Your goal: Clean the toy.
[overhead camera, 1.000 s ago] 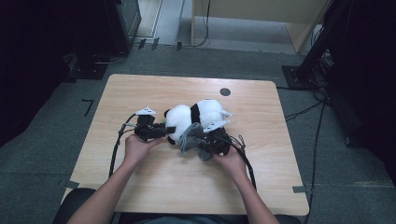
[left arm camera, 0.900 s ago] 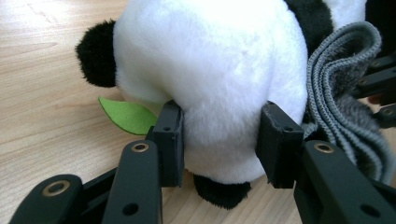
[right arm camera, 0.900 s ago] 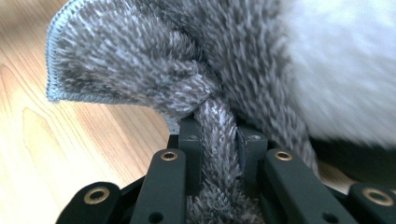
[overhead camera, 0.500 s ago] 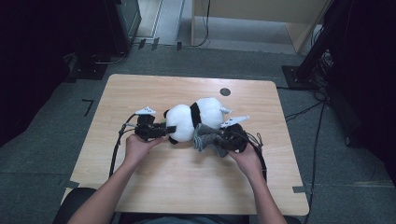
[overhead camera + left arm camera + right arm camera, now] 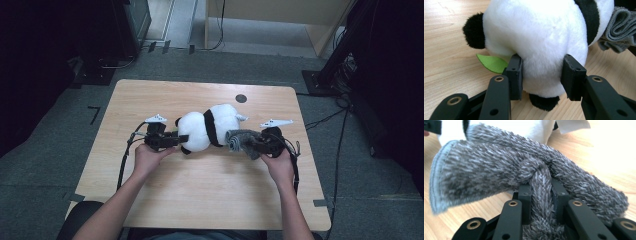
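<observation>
A light wooden table [image 5: 200, 190] with rounded corners stands on a grey carpeted floor [image 5: 45, 200]. A plush panda [image 5: 207, 127] lies on its side near the middle of the tabletop, slightly toward the far edge, its black-banded body stretched along the table's length. A green felt leaf [image 5: 492, 63] lies flat on the wood under the panda's end nearer the left edge. Just beside the panda, toward the right edge, is a grey fuzzy cloth [image 5: 240, 140]; whether it rests on the wood cannot be told. A small dark round spot [image 5: 241, 98] marks the tabletop near the far edge.
</observation>
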A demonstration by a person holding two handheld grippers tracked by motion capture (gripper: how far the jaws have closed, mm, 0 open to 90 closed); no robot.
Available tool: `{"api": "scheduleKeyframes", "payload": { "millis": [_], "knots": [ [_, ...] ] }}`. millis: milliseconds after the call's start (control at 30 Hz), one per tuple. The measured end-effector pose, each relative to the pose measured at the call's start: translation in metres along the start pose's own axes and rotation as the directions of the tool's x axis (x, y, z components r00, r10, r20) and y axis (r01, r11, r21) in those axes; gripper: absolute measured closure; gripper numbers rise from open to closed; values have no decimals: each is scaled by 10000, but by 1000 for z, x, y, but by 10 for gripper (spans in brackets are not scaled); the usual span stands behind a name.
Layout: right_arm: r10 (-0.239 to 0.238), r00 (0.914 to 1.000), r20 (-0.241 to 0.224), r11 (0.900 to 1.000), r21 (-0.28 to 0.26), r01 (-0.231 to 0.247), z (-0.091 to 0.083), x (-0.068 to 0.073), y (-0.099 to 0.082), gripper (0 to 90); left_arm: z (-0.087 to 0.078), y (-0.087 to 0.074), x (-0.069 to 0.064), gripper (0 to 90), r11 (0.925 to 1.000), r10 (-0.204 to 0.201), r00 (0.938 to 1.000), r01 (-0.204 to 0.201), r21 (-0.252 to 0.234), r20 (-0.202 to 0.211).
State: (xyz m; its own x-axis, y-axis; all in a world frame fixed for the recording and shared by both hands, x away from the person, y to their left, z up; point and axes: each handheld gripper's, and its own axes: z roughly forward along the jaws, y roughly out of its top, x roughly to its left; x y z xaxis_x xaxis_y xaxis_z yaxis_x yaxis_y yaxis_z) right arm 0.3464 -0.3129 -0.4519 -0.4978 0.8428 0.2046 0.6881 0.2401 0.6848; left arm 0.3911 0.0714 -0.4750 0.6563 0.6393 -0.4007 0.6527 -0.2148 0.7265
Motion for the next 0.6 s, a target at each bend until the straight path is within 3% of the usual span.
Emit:
{"api": "scheduleKeyframes", "payload": {
  "millis": [233, 400, 600],
  "knots": [
    [414, 9988, -249, 9991, 4, -414, 18, -13, -1, 755, 0, 0, 0, 573, 10000, -3, 10000, 3, -21, -23],
    [557, 9984, 131, 9978, 357, -561, 25, -23, -4, 754, 0, 0, 0, 573, 10000, 28, 10000, -28, -30, -61],
    [708, 9923, 1015, 9946, 691, -780, 24, -37, -8, 755, 0, 0, 0, 573, 10000, 37, 10000, -37, -36, -78]
  ]
}}
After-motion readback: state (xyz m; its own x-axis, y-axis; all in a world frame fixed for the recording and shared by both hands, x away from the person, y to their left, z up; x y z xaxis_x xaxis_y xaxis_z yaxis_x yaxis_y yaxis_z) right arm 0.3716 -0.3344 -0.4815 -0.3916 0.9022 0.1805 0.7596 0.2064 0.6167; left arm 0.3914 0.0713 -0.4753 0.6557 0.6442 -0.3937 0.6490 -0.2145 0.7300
